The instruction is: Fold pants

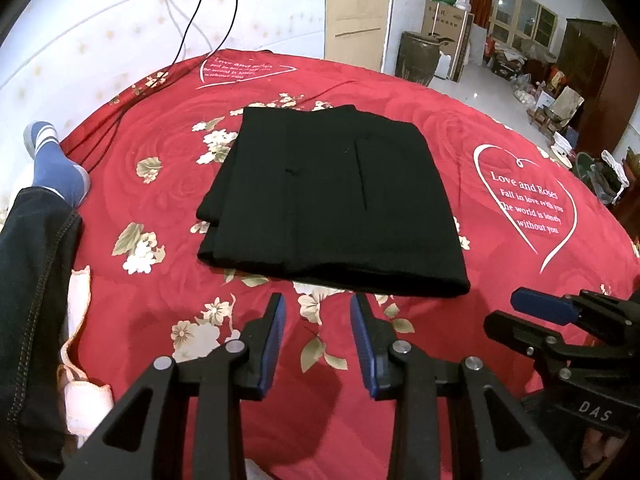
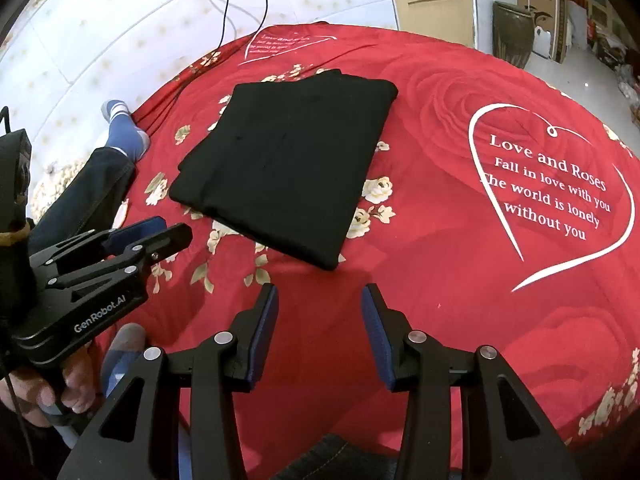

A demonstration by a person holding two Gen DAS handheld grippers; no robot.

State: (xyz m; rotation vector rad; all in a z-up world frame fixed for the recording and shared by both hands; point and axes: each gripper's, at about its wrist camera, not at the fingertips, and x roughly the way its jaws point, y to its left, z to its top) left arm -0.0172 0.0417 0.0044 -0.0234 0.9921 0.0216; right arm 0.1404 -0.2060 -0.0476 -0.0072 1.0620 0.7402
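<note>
- Left wrist view: one pair of black pants (image 1: 332, 196) lies folded on one red bedspread (image 1: 500, 300); the left gripper (image 1: 318, 312) hangs just short of it, jaws apart and empty; one socked foot (image 1: 56, 164) at left
- Right wrist view: the right gripper (image 2: 320, 302) is parted and empty, near the pants (image 2: 288, 160); two printed hearts on the bedspread

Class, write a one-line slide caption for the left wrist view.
Folded black pants lie on the red floral bedspread; left gripper hovers empty, jaws open.

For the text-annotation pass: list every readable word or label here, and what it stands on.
"Love and Roses / Fall in love with you / The world is lonely without you": white heart on the red bedspread.
"GenRobot.AI": left gripper body.
"DAS": right gripper body.
Far heart and cardboard box print: too small to read.
</note>
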